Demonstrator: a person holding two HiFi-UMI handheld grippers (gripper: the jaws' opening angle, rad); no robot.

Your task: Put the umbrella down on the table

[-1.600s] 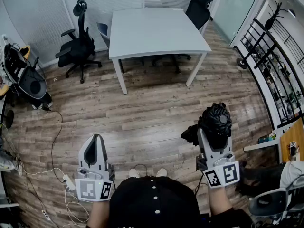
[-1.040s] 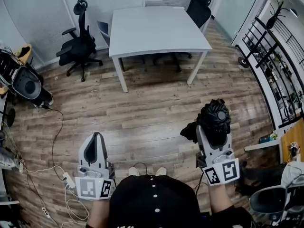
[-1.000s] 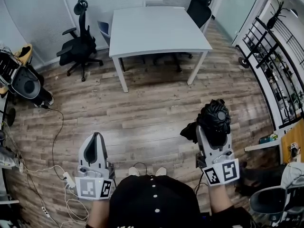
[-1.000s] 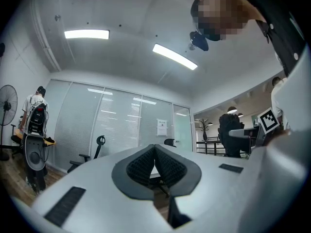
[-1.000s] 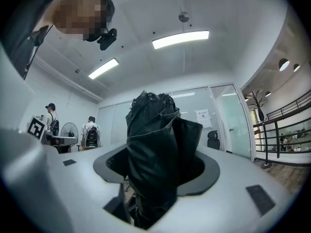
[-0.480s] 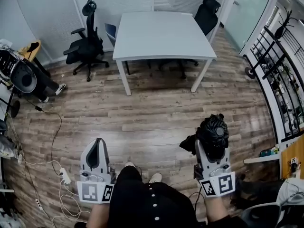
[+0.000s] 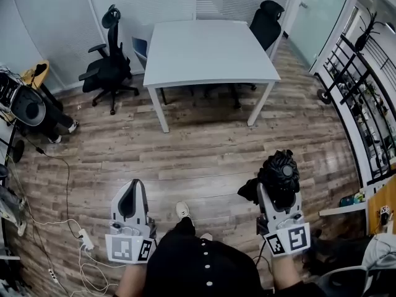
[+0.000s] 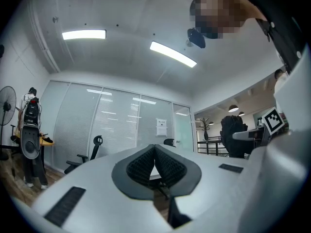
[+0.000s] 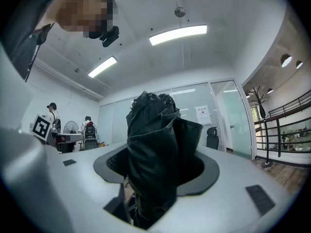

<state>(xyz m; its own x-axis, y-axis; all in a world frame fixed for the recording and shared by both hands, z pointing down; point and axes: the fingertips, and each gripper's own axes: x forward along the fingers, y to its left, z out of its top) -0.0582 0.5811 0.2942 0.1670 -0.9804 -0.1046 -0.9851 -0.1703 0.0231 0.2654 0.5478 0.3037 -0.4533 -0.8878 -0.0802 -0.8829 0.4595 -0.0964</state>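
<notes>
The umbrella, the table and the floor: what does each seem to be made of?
The umbrella looks like thin black fabric, probably nylon or polyester: soft creases, slight sheen. The table has a smooth matte pale grey top, perhaps laminate or painted board. The floor shows brown-grey planks with wood grain; real wood or vinyl, I cannot tell.

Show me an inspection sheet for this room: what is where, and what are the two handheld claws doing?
Surface: white table across the wood floor; top bare.
Job's things: folded black umbrella, not yet on the table.
Clutter: nothing seen on the table.
Grippers: right gripper closed on the umbrella; left gripper shut, empty.
Cables: white cables and a power strip on the floor at left.
Surroundings: black office chair left of the table, second chair behind it; black rack at right.
</notes>
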